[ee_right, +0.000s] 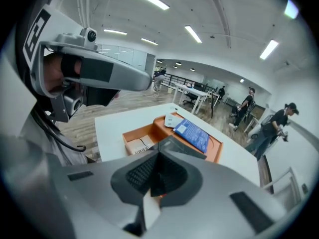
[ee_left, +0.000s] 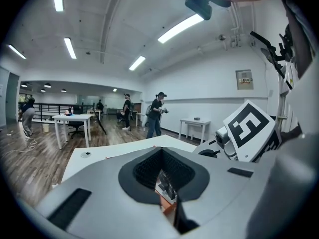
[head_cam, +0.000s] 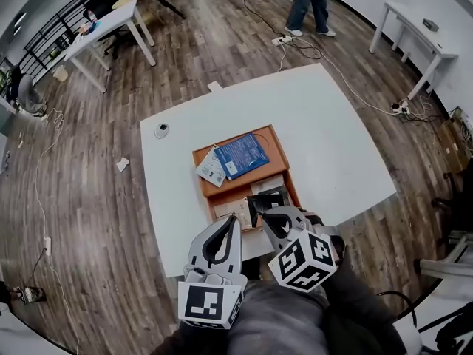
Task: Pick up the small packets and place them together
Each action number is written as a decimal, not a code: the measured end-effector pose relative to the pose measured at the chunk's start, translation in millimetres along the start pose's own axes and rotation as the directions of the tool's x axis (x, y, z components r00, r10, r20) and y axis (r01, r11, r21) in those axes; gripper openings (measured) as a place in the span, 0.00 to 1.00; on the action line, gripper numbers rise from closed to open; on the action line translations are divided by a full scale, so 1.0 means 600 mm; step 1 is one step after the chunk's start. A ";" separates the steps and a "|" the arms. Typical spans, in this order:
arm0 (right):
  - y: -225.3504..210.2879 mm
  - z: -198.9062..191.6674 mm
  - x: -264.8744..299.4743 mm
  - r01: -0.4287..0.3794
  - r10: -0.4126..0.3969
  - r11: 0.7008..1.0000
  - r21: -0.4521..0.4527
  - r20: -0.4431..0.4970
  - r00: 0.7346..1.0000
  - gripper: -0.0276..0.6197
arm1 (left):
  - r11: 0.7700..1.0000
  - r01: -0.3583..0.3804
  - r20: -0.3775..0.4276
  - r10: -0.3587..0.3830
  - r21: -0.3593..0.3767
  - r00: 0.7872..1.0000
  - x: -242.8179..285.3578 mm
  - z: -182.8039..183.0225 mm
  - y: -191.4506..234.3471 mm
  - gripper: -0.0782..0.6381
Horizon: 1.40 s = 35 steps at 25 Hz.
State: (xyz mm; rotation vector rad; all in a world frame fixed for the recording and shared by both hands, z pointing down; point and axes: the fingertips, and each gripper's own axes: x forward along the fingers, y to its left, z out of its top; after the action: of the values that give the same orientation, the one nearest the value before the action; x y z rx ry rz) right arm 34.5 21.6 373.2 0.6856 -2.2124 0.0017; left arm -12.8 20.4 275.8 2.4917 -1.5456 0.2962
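The white square tabletop stands on a dark wood-plank floor in a large open room with white walls and long ceiling light strips. An orange tray with two compartments lies on the tabletop, near its 6 o'clock edge. The compartment at the tray's 12 o'clock end holds a blue packet, with a white packet overlapping its 8 o'clock corner. The 6 o'clock compartment holds a beige packet.

The right hand-held gripper is over the tray's 6 o'clock compartment. Its jaws are pressed together on a thin dark packet, which sticks out past their tips. The left hand-held gripper is just beside it at 9 o'clock. Its jaw tips meet with nothing between them.

A small round white object sits on the tabletop at 10 o'clock from the tray, well apart from it. A paper scrap lies on the floor off the tabletop's 9 o'clock side.

Beyond the tabletop a cable runs to a power strip at 12 o'clock, near a standing person. One white table stands at 10 o'clock and another white table at 2 o'clock.
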 end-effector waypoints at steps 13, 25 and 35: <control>-0.062 0.040 0.042 0.004 -0.009 0.997 0.072 0.073 0.997 0.05 | 0.998 -0.040 -0.050 0.038 -0.045 0.998 0.039 -0.022 0.056 0.11; -0.201 0.074 0.164 0.081 -0.080 0.979 0.185 -0.008 0.997 0.05 | 0.989 -0.106 -0.107 0.095 -0.106 0.990 0.101 -0.028 0.195 0.11; -0.178 0.090 0.187 -0.003 -0.005 0.986 0.167 0.050 0.999 0.29 | 0.984 -0.126 -0.140 0.109 -0.126 0.984 0.106 -0.051 0.210 0.11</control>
State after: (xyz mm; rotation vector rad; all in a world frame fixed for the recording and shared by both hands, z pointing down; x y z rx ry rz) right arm -12.1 -134.5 392.0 0.7862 -2.2783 0.1729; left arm -100.2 -80.8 330.1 2.2365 -1.6057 0.3554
